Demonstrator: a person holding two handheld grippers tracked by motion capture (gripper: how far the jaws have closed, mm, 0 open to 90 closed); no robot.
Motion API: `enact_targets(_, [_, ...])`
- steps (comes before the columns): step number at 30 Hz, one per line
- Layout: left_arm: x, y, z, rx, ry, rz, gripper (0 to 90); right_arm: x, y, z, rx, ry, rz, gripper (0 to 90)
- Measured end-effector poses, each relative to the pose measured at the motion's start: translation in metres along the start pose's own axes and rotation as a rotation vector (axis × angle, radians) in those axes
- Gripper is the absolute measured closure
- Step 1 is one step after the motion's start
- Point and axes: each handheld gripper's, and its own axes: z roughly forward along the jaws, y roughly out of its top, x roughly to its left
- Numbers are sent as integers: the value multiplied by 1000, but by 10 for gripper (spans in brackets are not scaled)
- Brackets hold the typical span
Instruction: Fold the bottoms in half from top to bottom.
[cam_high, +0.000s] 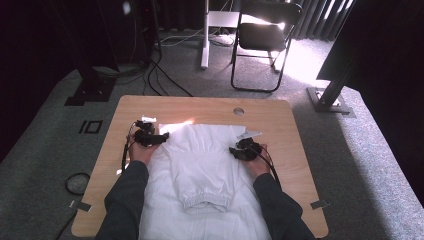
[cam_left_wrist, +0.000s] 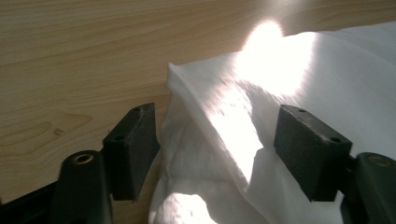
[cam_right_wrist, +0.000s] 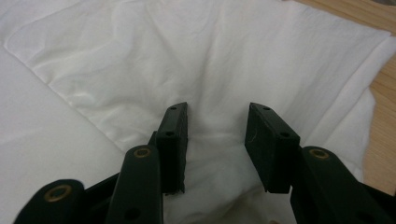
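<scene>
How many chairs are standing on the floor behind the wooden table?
1. A black folding chair stands on the grey carpet beyond the table's far edge, right of the white post. The dark sides may hide others.

A light wooden table with rounded corners (cam_high: 150, 106) stands on grey carpet (cam_high: 360, 150), a small round hole (cam_high: 238, 111) near its far edge. Beyond it, at the upper middle of the frame, a black folding chair (cam_high: 264, 37) stands in a bright patch of sunlight (cam_high: 305, 60). Left of the chair rises a white post (cam_high: 205, 35), with black cables (cam_high: 160, 75) trailing over the floor. Dark curtains (cam_high: 45, 40) close off the upper left and upper right. A black metal stand's foot (cam_high: 330, 97) rests at the right.
</scene>
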Motion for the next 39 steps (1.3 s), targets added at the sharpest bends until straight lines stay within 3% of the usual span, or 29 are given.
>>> enact_targets(7, [-2, 7, 21, 43, 47, -9, 259, -1, -1, 0, -4, 6, 0, 582])
enact_targets(12, [4, 5, 31, 52, 136, -23, 181, -1, -1, 0, -9, 5, 2, 582])
enact_targets(17, [7, 3, 34, 62, 149, -23, 143, -1, -2, 0, -13, 7, 2, 582])
enact_targets(18, [10, 0, 39, 60, 137, -47, 111, -1, -2, 0, -11, 11, 0, 582])
enact_targets(20, [10, 1, 38, 62, 127, -39, 121, -1, -1, 0, -10, 10, -3, 582])
enact_targets(21, [10, 1, 38, 62, 127, -39, 164, -1, -1, 0, -6, 11, -4, 581])
enact_targets(22, [8, 2, 35, 65, 83, -15, 241, -2, 0, 0, 0, 14, -3, 578])
enact_targets(23, [8, 2, 35, 65, 83, -15, 323, -2, 2, -1, 11, 23, 3, 573])
enact_targets(24, [6, 3, 32, 73, 44, 7, 401, -5, 4, -1, 20, 39, 10, 569])
enact_targets(25, [6, 3, 32, 73, 44, 7, 482, -7, 6, -3, 13, 51, 23, 554])
enact_targets(26, [4, 3, 31, 78, 11, 15, 551, -10, 9, -5, -4, 40, 30, 539])
enact_targets(28, [3, 4, 31, 80, -1, 8, 684, -14, 13, -7, -24, 21, 38, 530])
enact_targets(29, [2, 4, 31, 83, -17, 1, 735, -25, 21, -10, -42, -15, 88, 476])
enact_targets(32, [0, 4, 31, 85, -26, -8, 791, -48, 30, -6, -45, -62, 186, 408])
enact_targets(33, [0, 4, 31, 85, -26, -8, 795, -48, 30, -6, -45, -62, 186, 408])
enact_targets(34, [-1, 4, 31, 86, -25, -8, 797, -64, 33, 0, -40, -59, 273, 361])
enact_targets(35, [0, 4, 31, 87, -26, -15, 798, -69, 33, 4, -37, -55, 303, 344])
enact_targets(39, [0, 4, 31, 86, -28, -18, 799, -80, 35, 18, -7, -78, 330, 333])
